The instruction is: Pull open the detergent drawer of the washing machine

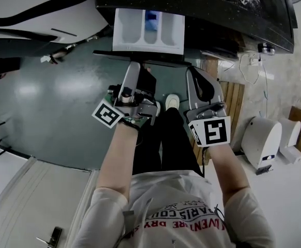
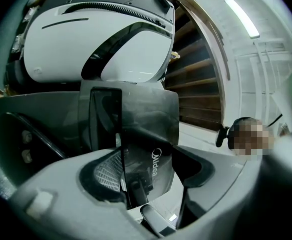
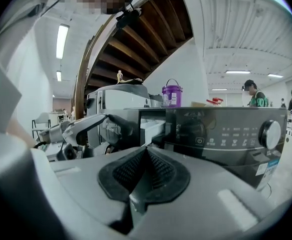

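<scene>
As head view looks down, washing machine (image 1: 217,9) spans 12 o'clock, dark glossy top w/ pale specks. Grey-green floor (image 1: 52,102) fills 9 o'clock. Detergent drawer (image 1: 147,32) sticks out of machine front at approx 12 o'clock, already pulled open; white, 3 compartments showing, blue bit at back of the middle one. Left tongs (image 1: 139,74) sit at 6 o'clock of drawer, tips right by its dark front edge; can't tell if touching. Left tongs are released wide. Left gripper view shows a dark Midea-marked panel betw. them, pads not clamped on it. Right tongs (image 1: 201,81) are at 3 o'clock of left tongs, near, clenched pad to pad, empty. In right gripper view a purple bucket (image 3: 171,95) stands on machine top at 12 o'clock. White shoe (image 1: 172,102) shows betw. the two tongs on floor. Round knob (image 3: 270,134) is at 3 o'clock on ctrl panel (image 3: 221,131).
</scene>
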The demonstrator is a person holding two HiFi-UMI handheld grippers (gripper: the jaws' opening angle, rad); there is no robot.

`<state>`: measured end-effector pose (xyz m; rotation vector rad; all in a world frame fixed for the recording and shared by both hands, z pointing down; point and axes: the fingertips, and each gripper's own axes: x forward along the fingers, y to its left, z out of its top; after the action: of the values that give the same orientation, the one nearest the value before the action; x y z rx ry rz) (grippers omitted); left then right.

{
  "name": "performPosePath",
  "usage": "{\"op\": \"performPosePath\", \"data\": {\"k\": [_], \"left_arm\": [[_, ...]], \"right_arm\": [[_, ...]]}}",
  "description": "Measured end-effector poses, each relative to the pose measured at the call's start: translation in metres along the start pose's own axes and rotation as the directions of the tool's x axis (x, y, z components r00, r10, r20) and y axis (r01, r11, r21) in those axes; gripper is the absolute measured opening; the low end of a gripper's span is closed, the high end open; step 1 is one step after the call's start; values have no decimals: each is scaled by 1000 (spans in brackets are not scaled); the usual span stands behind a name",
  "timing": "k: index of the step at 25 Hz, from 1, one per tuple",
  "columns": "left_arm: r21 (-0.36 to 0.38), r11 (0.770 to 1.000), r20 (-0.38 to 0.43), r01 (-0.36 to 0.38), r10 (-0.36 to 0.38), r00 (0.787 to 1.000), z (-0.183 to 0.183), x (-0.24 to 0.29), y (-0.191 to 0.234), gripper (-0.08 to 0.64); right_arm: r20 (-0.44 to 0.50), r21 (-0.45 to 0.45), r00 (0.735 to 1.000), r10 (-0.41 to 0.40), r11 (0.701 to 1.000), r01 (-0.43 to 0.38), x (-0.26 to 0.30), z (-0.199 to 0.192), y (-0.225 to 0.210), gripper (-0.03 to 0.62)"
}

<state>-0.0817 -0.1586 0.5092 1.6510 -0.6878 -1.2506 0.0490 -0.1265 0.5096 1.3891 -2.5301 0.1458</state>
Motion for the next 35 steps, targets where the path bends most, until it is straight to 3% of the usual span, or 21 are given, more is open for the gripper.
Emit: {"op": "performPosePath", "data": {"k": [23, 29, 32, 35], "left_arm": [[1, 1000, -10, 3, -3, 1000, -13, -39, -17, 310], [14, 991, -22, -134, 134, 991, -15, -54, -6, 316], [17, 986, -30, -167, 167, 986, -15, -63, -10, 356], [31, 969, -11, -243, 244, 970, -9, -72, -6, 352]], "right_arm": [[-18, -38, 1000, -23, 999, 22, -34, -1, 13, 0], [-9, -38, 1000, -25, 999, 25, -38, 4, 20, 0], [-2, -38, 1000, -31, 999, 31, -40, 10, 21, 0], [10, -41, 999, -35, 999, 35, -44, 22, 24, 0]]}}
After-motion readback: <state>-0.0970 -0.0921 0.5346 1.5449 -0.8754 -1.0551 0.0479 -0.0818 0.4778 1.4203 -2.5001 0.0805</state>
